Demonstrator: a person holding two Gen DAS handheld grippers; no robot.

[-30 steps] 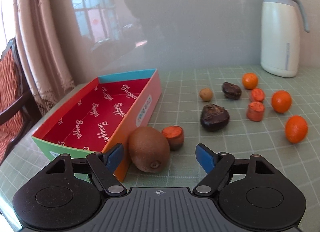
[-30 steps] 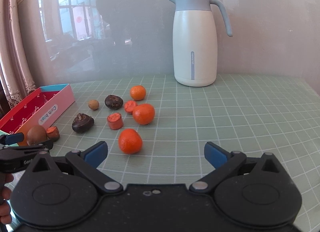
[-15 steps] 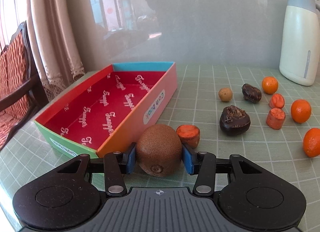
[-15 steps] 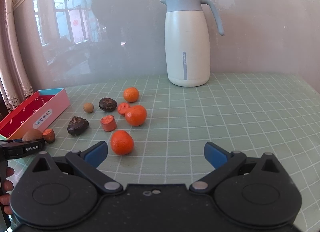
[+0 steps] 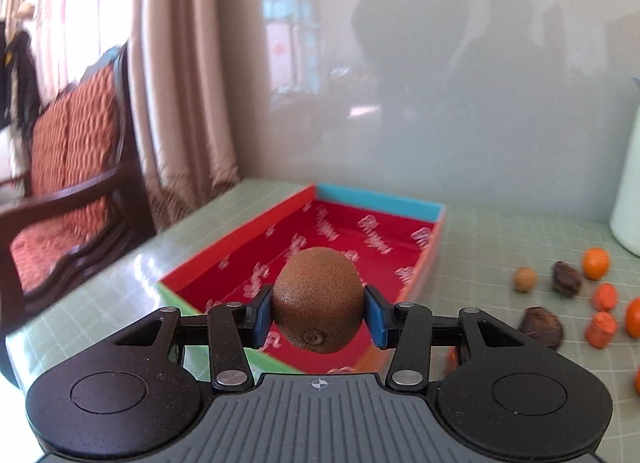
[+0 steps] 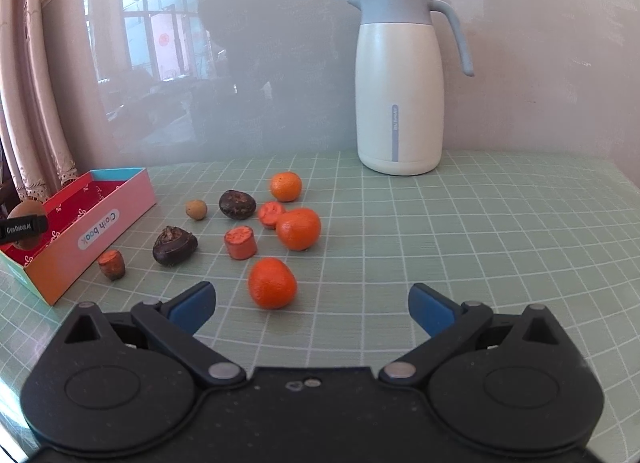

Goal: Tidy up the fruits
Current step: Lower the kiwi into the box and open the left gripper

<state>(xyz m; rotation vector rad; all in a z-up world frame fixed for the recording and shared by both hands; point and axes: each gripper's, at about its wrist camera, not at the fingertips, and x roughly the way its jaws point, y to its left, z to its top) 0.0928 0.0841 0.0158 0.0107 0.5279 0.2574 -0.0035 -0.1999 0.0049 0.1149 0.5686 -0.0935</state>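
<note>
One fruit is in hand and none lies in the box yet, so the sorting looks barely begun. The left gripper is clamped on the kiwi, its blue pads pressed to either side, and it holds the fruit above the near end of the red-lined box at the centre of the left wrist view. I can see no other fruit on the box's visible floor.

Everything else waits on the green gridded surface: three tangerines, two dark wrinkled fruits, a small tan round one, and three orange cut pieces, one of which sits just beside the box wall at lower left of the right wrist view. The right gripper hangs spread wide and empty, nearest the lowest tangerine.

For room, the box's inside is broad and low-walled, so lowering the kiwi should be easy. A white jug stands well apart at the back, and the right half of the surface is bare. At left, the surface's edge runs near the box, with a chair beyond.
</note>
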